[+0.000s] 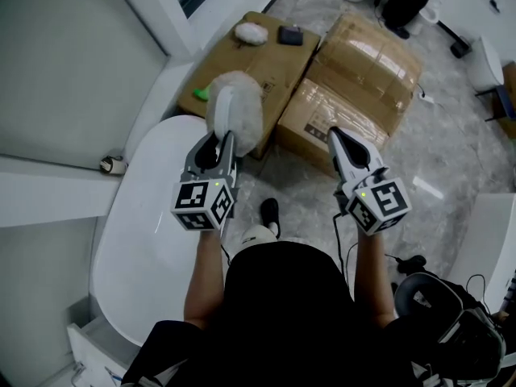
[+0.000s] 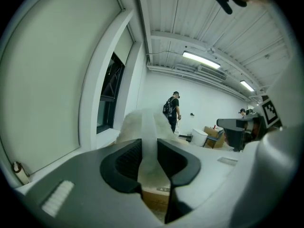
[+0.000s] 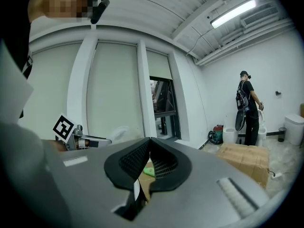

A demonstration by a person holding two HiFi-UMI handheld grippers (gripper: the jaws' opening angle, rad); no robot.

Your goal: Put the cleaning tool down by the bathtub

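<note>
White bathtub (image 1: pixel 149 248) at lower left, long, its far end rounded. Beyond that far end, a flat cardboard box (image 1: pixel 266 67) on the floor, with a bulkier taped box (image 1: pixel 363 83) touching its right edge.

Held aloft, not set down: the cleaning tool (image 1: pixel 235 111), a fluffy white head on a pale flat handle, hanging over the tub's far end and the near corner of the flat box. Clamped by the handle in the left gripper (image 1: pixel 225 141), head sticking out past the fingertips. In the left gripper view, both dark pads pressed on the pale strip (image 2: pixel 149 141), fluff rising just beyond them.

Right gripper (image 1: pixel 334 134) well apart from the tool, over the floor in front of the taped box; jaws pressed together, gripping nothing (image 3: pixel 147 143).

On the flat box: a small white fluffy pad (image 1: pixel 251 31) and a dark item (image 1: pixel 290 35) near its far edge, a green scrap (image 1: pixel 200 94) at its left edge.
</note>
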